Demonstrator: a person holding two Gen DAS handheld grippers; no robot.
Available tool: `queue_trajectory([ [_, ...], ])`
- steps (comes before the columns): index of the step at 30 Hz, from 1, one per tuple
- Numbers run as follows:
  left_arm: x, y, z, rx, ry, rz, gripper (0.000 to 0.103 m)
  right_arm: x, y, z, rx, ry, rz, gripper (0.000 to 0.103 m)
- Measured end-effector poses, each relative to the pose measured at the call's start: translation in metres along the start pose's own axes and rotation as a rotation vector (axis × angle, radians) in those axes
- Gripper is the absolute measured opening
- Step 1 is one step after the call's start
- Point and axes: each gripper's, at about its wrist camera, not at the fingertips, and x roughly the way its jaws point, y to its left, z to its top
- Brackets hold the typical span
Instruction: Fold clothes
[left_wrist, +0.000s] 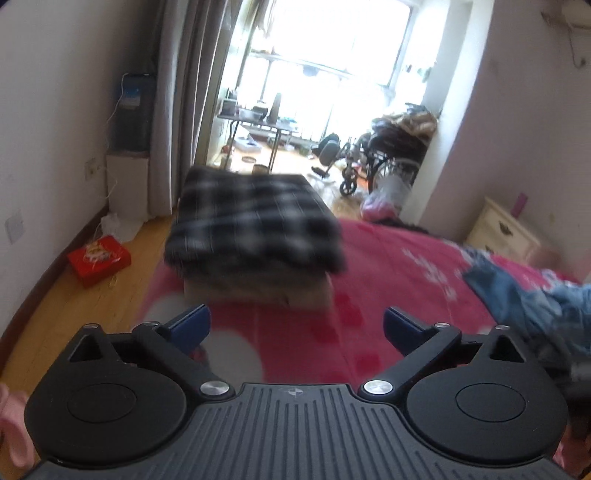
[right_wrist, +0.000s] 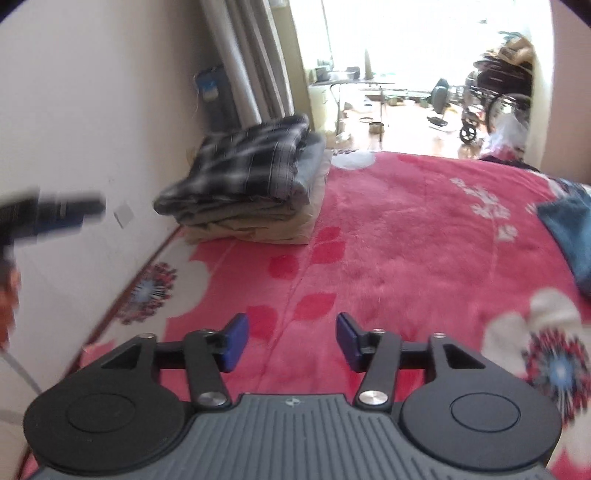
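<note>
A stack of folded clothes (right_wrist: 251, 184), topped by a plaid garment (left_wrist: 255, 221), is seen at the far corner of the red blanket (right_wrist: 406, 240). A blue garment (left_wrist: 535, 295) is spread on the blanket, well apart from the stack. The left gripper (left_wrist: 297, 326) is held wide open and the right gripper (right_wrist: 293, 341) partly open, nothing between either's jaws.

A lived-in home bedroom: a bed under a pink flowered blanket (right_wrist: 406, 229), a cream nightstand (left_wrist: 506, 230) far right, curtains (left_wrist: 173, 92), and a wheelchair (left_wrist: 388, 162) by the sunlit far window.

Folded stack (right_wrist: 251, 184) on blanket (right_wrist: 406, 240), left.
</note>
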Motion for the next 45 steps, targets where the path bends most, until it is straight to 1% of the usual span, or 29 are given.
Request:
queue_trajectory([
  [1,-0.008,-0.009,-0.006,0.010,0.009,0.026,0.103,-0.011,0.002,-0.003,-0.001,-0.004,-0.006,0.067],
  [3,-0.022,-0.022,-0.014,0.004,0.030,0.049,0.103,-0.031,0.007,-0.008,-0.010,-0.017,-0.028,0.074],
  [5,-0.034,-0.027,-0.017,-0.030,0.034,0.047,0.103,-0.050,0.012,-0.012,-0.010,-0.038,-0.055,0.078],
  [9,-0.060,-0.037,-0.025,-0.099,0.028,0.062,0.103,-0.083,0.021,-0.020,0.017,-0.094,-0.100,0.099],
  [12,-0.075,-0.049,-0.031,-0.096,0.023,0.094,0.103,-0.107,0.033,-0.024,-0.011,-0.157,-0.126,0.103],
  [15,-0.083,-0.060,-0.036,-0.081,0.048,0.123,0.103,-0.126,0.045,-0.026,-0.034,-0.202,-0.137,0.103],
  [18,-0.090,-0.069,-0.042,-0.065,0.058,0.150,0.103,-0.140,0.054,-0.028,-0.044,-0.222,-0.157,0.103],
  [25,-0.105,-0.086,-0.041,0.015,0.006,0.253,0.103,-0.159,0.058,-0.030,-0.026,-0.242,-0.207,0.103],
  [31,-0.105,-0.090,-0.034,0.017,0.002,0.299,0.103,-0.169,0.054,-0.031,0.020,-0.258,-0.250,0.103],
  [38,-0.100,-0.090,-0.040,0.010,0.020,0.339,0.103,-0.164,0.056,-0.033,0.024,-0.229,-0.273,0.103],
  [45,-0.097,-0.089,-0.044,-0.011,0.043,0.365,0.103,-0.152,0.058,-0.031,0.031,-0.180,-0.257,0.103],
])
